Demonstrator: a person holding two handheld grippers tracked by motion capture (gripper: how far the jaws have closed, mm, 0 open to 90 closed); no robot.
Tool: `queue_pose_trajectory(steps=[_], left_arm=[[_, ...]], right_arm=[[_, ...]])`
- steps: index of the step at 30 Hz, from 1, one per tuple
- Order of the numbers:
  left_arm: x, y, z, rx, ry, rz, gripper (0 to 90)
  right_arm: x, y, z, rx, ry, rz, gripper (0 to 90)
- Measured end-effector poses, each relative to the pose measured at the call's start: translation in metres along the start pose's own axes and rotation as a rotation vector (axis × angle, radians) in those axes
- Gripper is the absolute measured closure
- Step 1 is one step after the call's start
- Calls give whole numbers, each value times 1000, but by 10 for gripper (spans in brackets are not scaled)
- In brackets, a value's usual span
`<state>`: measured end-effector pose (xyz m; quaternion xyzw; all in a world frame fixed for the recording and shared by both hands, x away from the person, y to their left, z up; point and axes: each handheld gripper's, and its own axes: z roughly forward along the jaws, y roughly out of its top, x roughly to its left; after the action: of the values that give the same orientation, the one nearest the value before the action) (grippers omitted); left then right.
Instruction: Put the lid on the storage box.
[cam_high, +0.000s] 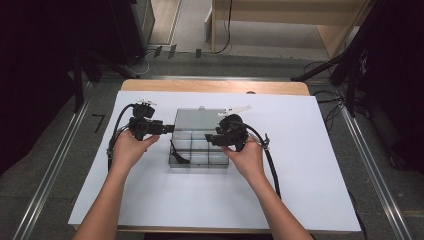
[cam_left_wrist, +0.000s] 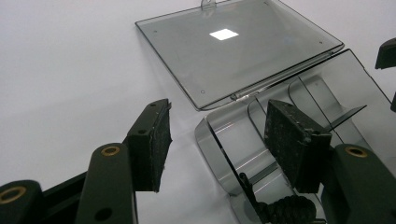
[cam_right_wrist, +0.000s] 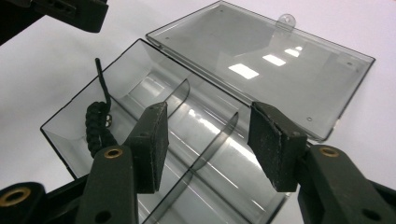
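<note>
A clear, smoke-tinted plastic organizer box lies in the middle of the white sheet, its hinged lid folded flat open on the far side, and everything else is best placed against it. A black braided cord with a stiff strap end sits coiled in the box's leftmost compartment (the strap pokes up over the wall), so the step in hand looks like loading or sorting things into the divided tray. The left gripper hovers at the box's left end, jaws spread wide and holding nothing; the right gripper hangs over the box's right-hand compartments, jaws likewise wide and empty. The thin curved dividers and glossy walls look slippery and light, and glare makes the floor hard to read. Next, I judge, one gripper must steady the box while the other pinches the cord.
</note>
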<state>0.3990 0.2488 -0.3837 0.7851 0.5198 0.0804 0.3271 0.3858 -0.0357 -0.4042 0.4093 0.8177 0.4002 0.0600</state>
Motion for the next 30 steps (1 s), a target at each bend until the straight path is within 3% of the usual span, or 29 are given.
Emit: queue_pose_trajectory(steps=[16,23,30], left_arm=[[-3,17,13,16,1,-9,462],[0,22,21,58,7,-30,529],[0,29,29,70,23,-47,520]], right_arm=[[-26,5,-8,-21,-48,44,491],[-34,10,-5,-20,-68,63,491],[-40,12,3,-33,-84,96,498]])
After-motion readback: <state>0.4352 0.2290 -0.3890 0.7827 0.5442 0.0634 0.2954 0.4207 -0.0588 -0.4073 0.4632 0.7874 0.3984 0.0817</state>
